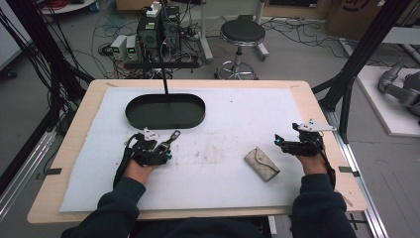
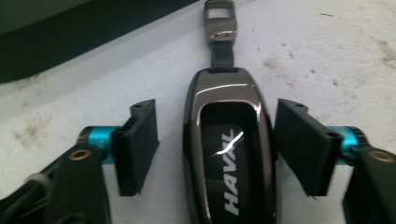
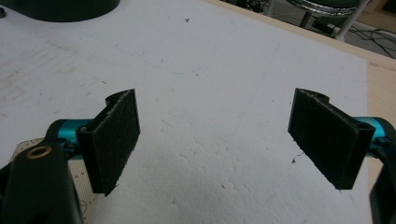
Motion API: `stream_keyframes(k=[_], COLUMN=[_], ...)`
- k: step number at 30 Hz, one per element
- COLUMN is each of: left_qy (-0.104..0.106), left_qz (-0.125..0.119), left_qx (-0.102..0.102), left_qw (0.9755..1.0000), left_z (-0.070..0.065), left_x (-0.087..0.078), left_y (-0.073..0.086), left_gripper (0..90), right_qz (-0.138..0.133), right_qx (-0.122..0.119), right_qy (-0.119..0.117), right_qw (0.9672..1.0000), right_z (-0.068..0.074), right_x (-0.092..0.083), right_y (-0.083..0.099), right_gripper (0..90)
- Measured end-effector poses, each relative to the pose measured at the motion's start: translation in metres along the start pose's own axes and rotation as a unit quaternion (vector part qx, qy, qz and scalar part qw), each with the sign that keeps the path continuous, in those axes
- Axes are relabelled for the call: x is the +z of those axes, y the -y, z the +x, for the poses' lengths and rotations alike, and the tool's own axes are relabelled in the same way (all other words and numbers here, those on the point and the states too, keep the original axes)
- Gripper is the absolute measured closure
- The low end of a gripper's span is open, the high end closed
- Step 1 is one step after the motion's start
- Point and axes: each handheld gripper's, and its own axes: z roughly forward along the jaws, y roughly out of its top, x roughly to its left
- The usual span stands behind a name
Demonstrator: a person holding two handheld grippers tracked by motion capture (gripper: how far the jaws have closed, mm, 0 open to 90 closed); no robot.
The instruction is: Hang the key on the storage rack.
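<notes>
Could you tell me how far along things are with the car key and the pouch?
Nothing looks finished. The left gripper is open around the key fob, which lies on the white mat, jaws not yet closed. Left: the beige pouch lies untouched, the black tray empty, the right gripper open.

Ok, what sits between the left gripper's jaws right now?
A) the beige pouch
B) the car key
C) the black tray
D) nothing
B: in the left gripper view the car key lies on the white mat between the open jaws of the left gripper, a gap showing on each side, while the beige pouch lies apart near the right gripper.
</notes>
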Motion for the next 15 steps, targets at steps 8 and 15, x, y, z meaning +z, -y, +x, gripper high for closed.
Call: stream_keyframes(k=[8, 15], left_qy=[0.021, 0.027], left_qz=[0.011, 0.011], left_qx=[0.027, 0.011], left_qw=[0.9994, 0.9995], left_z=[-0.0014, 0.0020], left_x=[-0.0043, -0.0053], left_y=[-0.0027, -0.0050], left_gripper=[48.2, 48.5], right_qz=[0.002, 0.003], right_qx=[-0.001, -0.002], right_qy=[-0.001, -0.005], right_qw=[1.0000, 1.0000], right_z=[0.0000, -0.0002], right_x=[0.0004, 0.0006], right_y=[0.0002, 0.0002], right_gripper=[17.0, 20.1])
